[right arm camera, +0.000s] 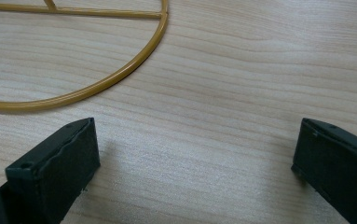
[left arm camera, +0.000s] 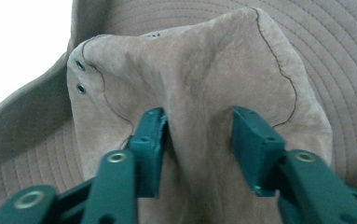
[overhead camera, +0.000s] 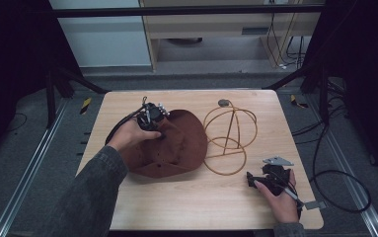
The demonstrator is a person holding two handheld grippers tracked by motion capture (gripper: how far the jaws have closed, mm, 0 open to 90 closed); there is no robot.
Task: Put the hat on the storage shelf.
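Note:
A brown suede hat (overhead camera: pixel 176 148) lies on the wooden table (overhead camera: pixel 201 202), left of centre. My left gripper (overhead camera: pixel 160 131) is on its crown, under the person's left hand. In the left gripper view the two green pads pinch a raised fold of the crown (left arm camera: pixel 199 70) between them, so my left gripper (left arm camera: pixel 197 128) is shut on the hat. A gold wire hat stand (overhead camera: pixel 228 133) sits just right of the hat. My right gripper (overhead camera: pixel 250 178) rests near the table's front right, open, with bare wood between its jaws (right arm camera: pixel 195 140). The stand's base ring (right arm camera: pixel 120 74) lies just ahead of it.
The table's right edge and front edge are close to the right hand. Black cables (overhead camera: pixel 334 173) trail on the floor to the right. A frame of dark posts surrounds the table, with a cabinet behind it.

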